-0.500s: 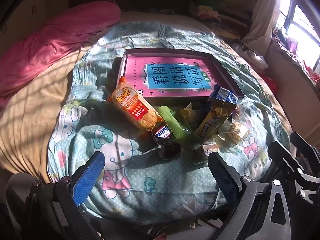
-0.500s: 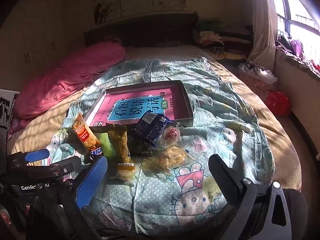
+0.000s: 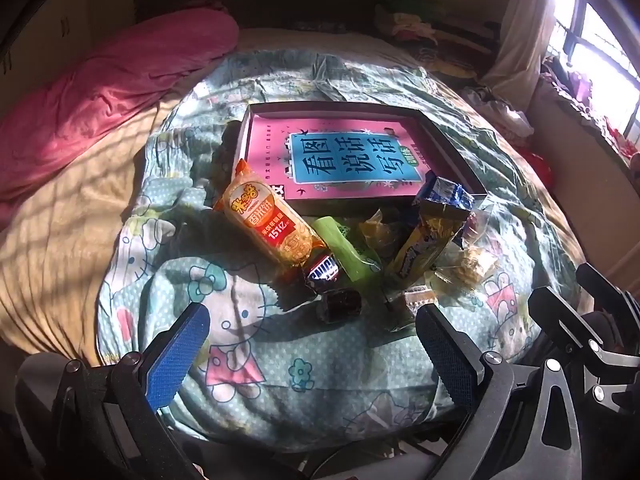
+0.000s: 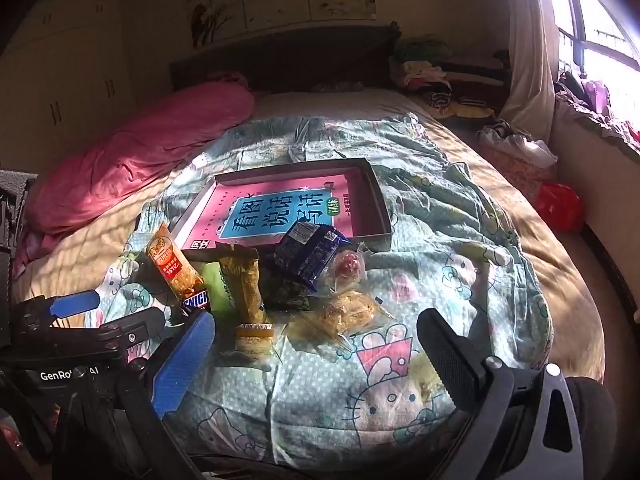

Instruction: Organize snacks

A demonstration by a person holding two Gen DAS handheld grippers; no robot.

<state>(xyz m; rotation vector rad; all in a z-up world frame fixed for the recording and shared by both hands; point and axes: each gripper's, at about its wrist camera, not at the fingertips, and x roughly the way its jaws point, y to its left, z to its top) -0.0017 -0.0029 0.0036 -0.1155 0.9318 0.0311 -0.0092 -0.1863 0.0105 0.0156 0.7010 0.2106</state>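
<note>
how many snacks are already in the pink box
0. The pink box holds no snacks; its printed floor shows bare. All the snacks lie in a pile on the blanket just in front of it.

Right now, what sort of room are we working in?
Most likely a bedroom: the snacks lie on a bed under a cartoon-cat quilt, a rolled pink blanket beside it, a dark headboard behind, and a curtained window at the right.

A home bedroom is shown; a bed [image 4: 560, 264] is covered by a cartoon quilt [image 4: 440, 248]; a curtained window [image 4: 592, 20] is seen.
</note>
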